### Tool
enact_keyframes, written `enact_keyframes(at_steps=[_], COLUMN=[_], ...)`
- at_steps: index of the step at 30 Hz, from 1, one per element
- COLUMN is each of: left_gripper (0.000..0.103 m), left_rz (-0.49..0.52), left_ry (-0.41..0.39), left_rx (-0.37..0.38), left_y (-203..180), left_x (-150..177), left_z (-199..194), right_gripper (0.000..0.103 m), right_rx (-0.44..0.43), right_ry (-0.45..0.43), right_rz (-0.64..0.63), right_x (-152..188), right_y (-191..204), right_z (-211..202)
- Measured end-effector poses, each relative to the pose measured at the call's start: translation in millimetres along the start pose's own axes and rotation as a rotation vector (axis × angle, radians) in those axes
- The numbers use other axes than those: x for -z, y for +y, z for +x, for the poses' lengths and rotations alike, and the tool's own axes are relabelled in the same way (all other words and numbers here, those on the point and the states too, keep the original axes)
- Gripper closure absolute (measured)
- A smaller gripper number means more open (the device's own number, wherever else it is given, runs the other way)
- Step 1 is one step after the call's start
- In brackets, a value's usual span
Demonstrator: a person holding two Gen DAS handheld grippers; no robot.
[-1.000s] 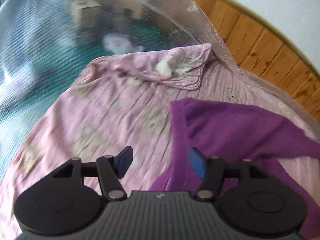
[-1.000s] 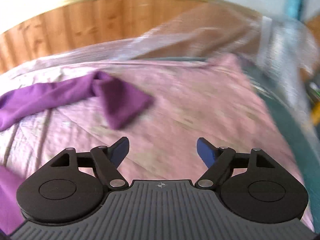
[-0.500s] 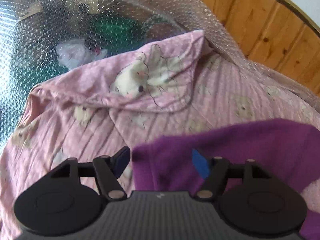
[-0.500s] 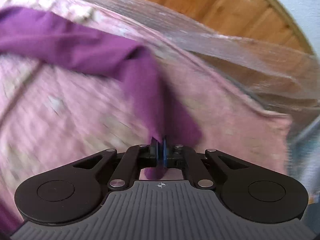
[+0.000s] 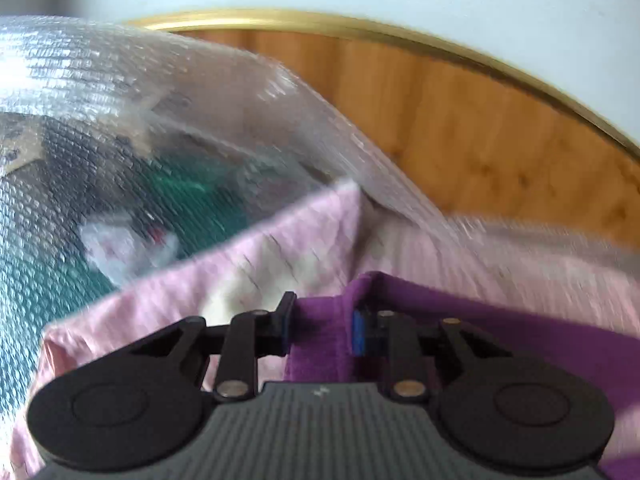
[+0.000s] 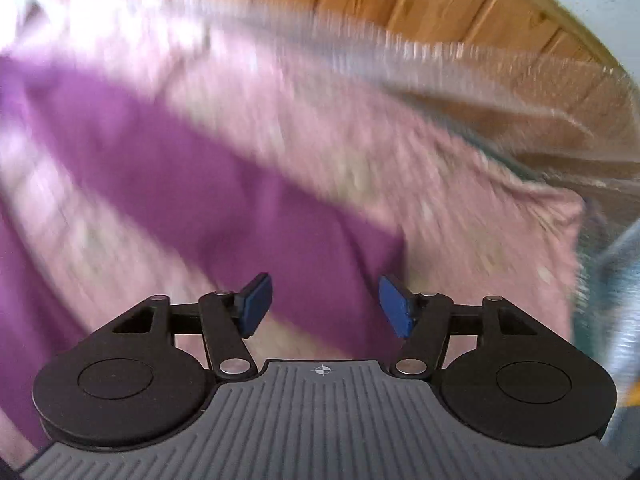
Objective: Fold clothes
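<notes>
A fold of the purple garment (image 5: 320,332) is bracketed by the half-closed left gripper (image 5: 320,330); whether it is pinched cannot be told. The right gripper (image 6: 325,304) is held wide open, empty, above the garment's strip, which runs up-left across the pink sheet (image 6: 460,216).

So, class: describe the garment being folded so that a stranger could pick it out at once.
Find the wooden headboard; below it lies a pale pink printed sheet. On that sheet lies the purple garment, plain and dark, the only unpatterned cloth there; the left gripper has its edge between its fingers.
</notes>
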State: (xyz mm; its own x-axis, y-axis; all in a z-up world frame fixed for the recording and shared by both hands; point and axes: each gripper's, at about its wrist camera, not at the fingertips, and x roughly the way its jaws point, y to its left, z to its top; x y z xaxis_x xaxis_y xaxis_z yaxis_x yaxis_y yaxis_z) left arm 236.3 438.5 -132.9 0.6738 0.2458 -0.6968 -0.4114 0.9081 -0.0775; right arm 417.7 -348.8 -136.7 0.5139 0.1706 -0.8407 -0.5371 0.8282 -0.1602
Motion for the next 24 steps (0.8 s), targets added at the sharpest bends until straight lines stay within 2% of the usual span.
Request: enact_keyframes(at_steps=[2, 4, 6, 7, 9, 10, 11, 14, 16, 18, 20, 21, 22, 23, 24], left_gripper=[0.077, 0.077, 0.077, 0.077, 0.077, 0.077, 0.077, 0.077, 0.076, 0.075, 0.062, 0.062, 0.06, 0.051, 0.044], left_rz=[0.029, 0.071, 0.111, 0.102, 0.083, 0.073, 0.063, 0.035, 0.028, 0.05, 0.079, 0.068, 0.053, 0.037, 0.014], left_ry=[0.034, 0.072, 0.11, 0.098, 0.075, 0.064, 0.052, 0.018, 0.029, 0.076, 0.148, 0.178, 0.178, 0.177, 0.161], left_rx=[-0.035, -0.068, -0.1, -0.101, -0.104, -0.105, -0.106, -0.11, -0.112, -0.135, -0.195, -0.223, -0.222, -0.221, -0.206], left_y=[-0.6, -5.5, -10.3, -10.1, -9.9, -9.7, -9.6, -9.3, -13.8, -23.0, -29.4, -29.6, -27.3, -25.0, -20.7], left_x=[-1.7, 3.8, 9.0, 6.8, 2.3, 0.0, -2.2, -9.0, -11.3, -10.1, -4.2, -1.7, 1.6, 5.1, 10.4], left_z=[14.1, 26.7, 38.9, 37.6, 35.1, 33.9, 32.7, 29.2, 40.1, 56.7, 70.4, 69.8, 58.4, 46.7, 28.6], right_gripper=[0.025, 0.024, 0.029, 0.035, 0.045, 0.063, 0.1, 0.1, 0.1, 0.1, 0.099, 0.098, 0.085, 0.067, 0.061], right_rx=[-0.026, 0.029, 0.095, 0.127, 0.071, 0.029, -0.014, 0.061, 0.122, 0.201, 0.288, 0.332, 0.377, 0.422, 0.466], right_ry=[-0.036, 0.029, 0.105, 0.142, 0.166, 0.147, 0.14, 0.079, 0.034, 0.015, 0.03, 0.043, 0.055, 0.049, 0.037], right_rz=[0.042, 0.054, 0.064, 0.069, 0.146, 0.172, 0.176, 0.145, 0.122, 0.141, 0.144, 0.139, 0.134, 0.159, 0.194], right_x=[-15.0, -16.0, -15.2, -14.8, -5.4, -3.0, -3.3, -16.9, -26.6, -37.1, -41.5, -42.0, -42.5, -40.2, -37.0], right_y=[-7.4, -19.7, -32.7, -39.2, -50.6, -53.1, -52.6, -52.0, -51.8, -55.1, -51.3, -46.7, -42.2, -40.4, -39.5], right_z=[11.0, 43.3, 77.4, 94.5, 109.4, 108.5, 107.8, 103.5, 100.3, 106.5, 118.6, 124.9, 131.1, 127.4, 120.4])
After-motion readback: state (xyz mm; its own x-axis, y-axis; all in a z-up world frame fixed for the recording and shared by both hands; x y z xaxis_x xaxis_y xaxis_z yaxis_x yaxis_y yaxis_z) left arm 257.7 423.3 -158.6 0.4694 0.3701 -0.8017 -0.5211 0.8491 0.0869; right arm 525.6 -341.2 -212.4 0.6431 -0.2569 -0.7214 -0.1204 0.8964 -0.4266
